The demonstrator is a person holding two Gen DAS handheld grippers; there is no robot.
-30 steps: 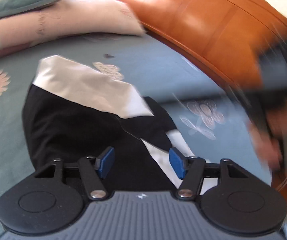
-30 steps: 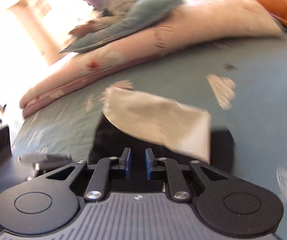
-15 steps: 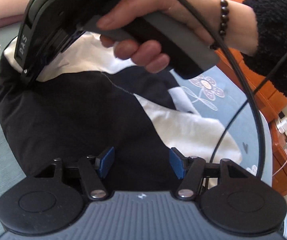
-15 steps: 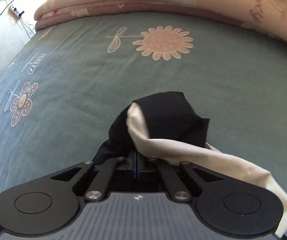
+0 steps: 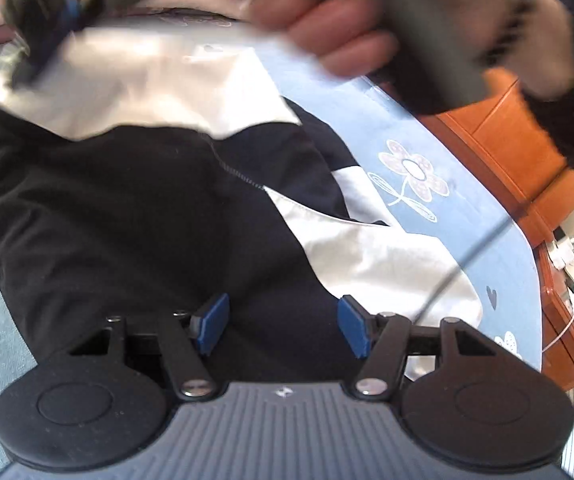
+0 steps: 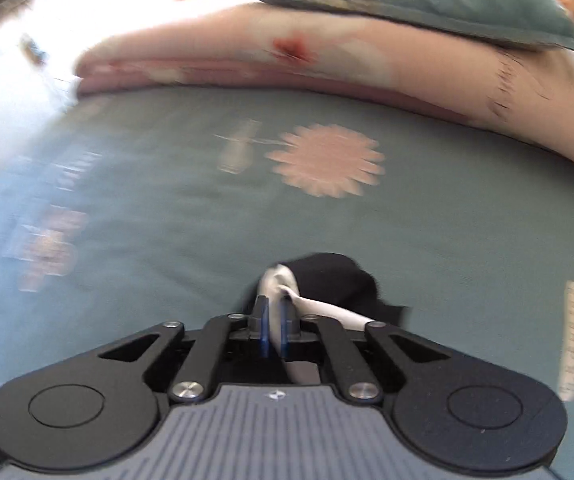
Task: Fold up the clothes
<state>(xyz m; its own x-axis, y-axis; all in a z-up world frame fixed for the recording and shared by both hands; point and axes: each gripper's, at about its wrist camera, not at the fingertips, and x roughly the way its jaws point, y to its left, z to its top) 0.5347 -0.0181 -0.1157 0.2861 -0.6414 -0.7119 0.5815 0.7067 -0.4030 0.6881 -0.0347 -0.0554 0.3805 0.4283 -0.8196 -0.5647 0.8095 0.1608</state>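
1. Garment [image 5: 135,216]: black with white panels, flat on the bed [image 6: 467,220]; long axis runs from the left gripper away toward the pillows.
2. Right gripper [image 6: 274,330]: fingers have just closed on a bunched white-and-black corner; a second ago nothing was pinched, so a fold can begin.
3. Left gripper [image 5: 283,326]: fingers open, hovering over black cloth, gripping nothing.
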